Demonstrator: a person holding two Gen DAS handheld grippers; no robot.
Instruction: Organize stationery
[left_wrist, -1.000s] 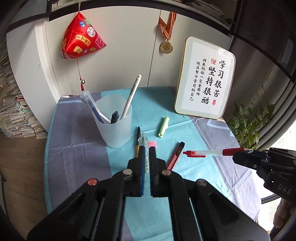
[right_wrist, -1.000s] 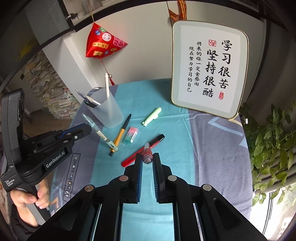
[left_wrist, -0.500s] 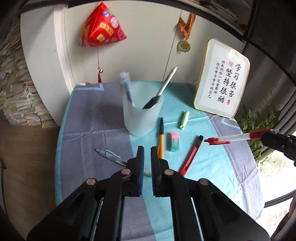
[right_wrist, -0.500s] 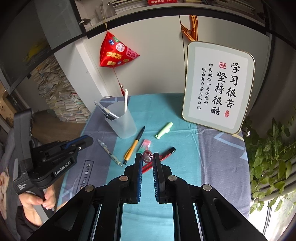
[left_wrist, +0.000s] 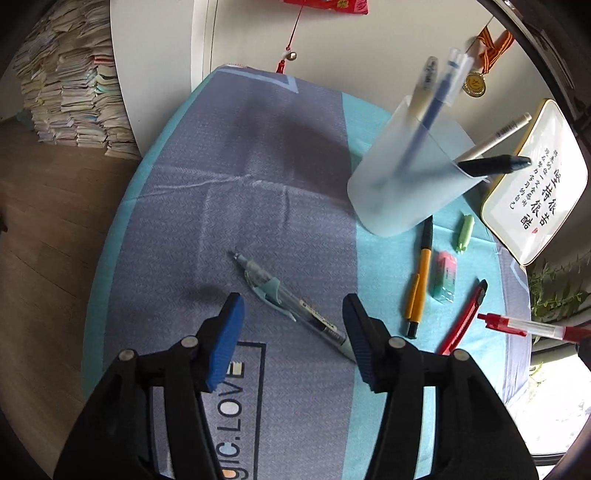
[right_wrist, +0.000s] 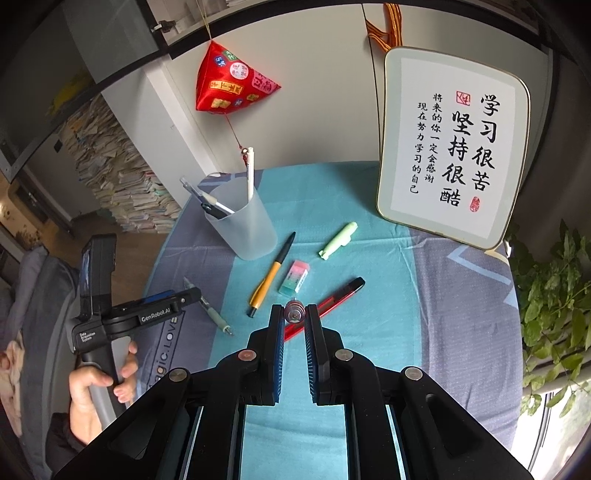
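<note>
On the tablecloth (right_wrist: 424, 295), scattered stationery.

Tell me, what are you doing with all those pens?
Someone is tidying pens into the frosted cup with a gripper in each hand. The right gripper is shut on a red pen, held in the air above the table. The left gripper is wide open just above a clear pen that lies on the cloth, not grabbed yet. An orange pen, an eraser, a red cutter and a green highlighter lie loose on the table.
</note>
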